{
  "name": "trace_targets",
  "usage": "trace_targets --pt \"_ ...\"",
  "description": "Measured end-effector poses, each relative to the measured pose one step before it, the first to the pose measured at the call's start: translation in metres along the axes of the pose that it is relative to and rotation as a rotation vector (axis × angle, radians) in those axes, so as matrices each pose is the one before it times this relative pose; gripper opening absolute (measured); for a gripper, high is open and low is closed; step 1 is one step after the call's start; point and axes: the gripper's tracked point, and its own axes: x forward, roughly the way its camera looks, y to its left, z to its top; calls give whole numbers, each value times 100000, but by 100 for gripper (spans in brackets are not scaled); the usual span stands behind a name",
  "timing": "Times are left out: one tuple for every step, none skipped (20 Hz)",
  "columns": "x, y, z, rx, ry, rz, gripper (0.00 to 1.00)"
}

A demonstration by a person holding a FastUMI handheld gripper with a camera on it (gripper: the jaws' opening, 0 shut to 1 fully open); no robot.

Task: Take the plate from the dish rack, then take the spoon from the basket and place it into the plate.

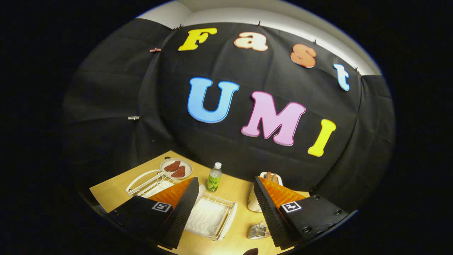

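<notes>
In the white wire dish rack (212, 217) on the wooden table (113, 193), a white plate (207, 216) is seen lying flat between the parted, empty fingers of the gripper (223, 212). Plate removal is judged pending; descent is required. Beyond the rack stands a glossy green plastic bottle (214, 179).

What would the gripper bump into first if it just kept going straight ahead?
Probably the white dish rack. The gripper is open, holding nothing, and the rack lies between and just ahead of its fingers on the wooden table. The green bottle stands beyond. Depth is hard to judge here.
</notes>
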Motion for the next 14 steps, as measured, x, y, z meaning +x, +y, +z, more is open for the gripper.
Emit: trace_targets --pt "1426 798 -961 1335 5092 1367 96" --pt "1336 712 -937 1244 4742 727 95" --pt "1329 712 -905 1279 3697 454 96" --pt "1312 502 -542 1191 3331 -101 95" --pt "1304 481 -602 978 3244 -253 95" --pt "1207 545 -582 1268 3492 97 95" --pt "1296 558 -347 1712 2738 -90 95" --pt "1215 389 -228 1442 2390 -660 95" --pt "1227 400 -250 969 2360 -714 95" --pt "1290 429 -411 1133 2808 -622 95" --pt "1136 496 -605 1303 3014 -326 95" --pt "1003 361 -534 1321 3294 -858 93" --pt "971 132 -648 1116 2585 -1323 92" --pt "896 -79 -521 281 2393 -2131 90"
